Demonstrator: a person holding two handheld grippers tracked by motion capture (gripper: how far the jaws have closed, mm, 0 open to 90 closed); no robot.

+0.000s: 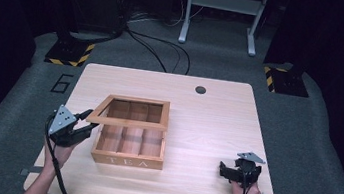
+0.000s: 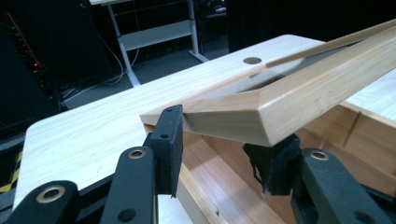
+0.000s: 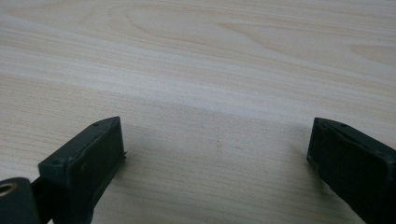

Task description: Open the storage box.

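A wooden tea box (image 1: pixel 126 160) marked "TEA" stands left of the table's middle, with divided compartments inside. Its framed lid (image 1: pixel 129 122) is tilted up, hinged at the far side. My left gripper (image 1: pixel 88 119) is shut on the lid's front left corner. In the left gripper view the lid (image 2: pixel 317 93) slants across, with my left gripper (image 2: pixel 224 140) clamped on its corner above the box's interior (image 2: pixel 219 182). My right gripper (image 1: pixel 224 170) rests open near the front right of the table (image 1: pixel 217 123). In the right gripper view that gripper (image 3: pixel 217 144) has bare wood between its jaws.
A round cable hole (image 1: pixel 200 89) sits near the table's far edge. Beyond the table are a white stand (image 1: pixel 222 3), floor cables (image 1: pixel 166 51) and two hazard-striped bases (image 1: pixel 70 53). The person's hands come in at the table's front edge.
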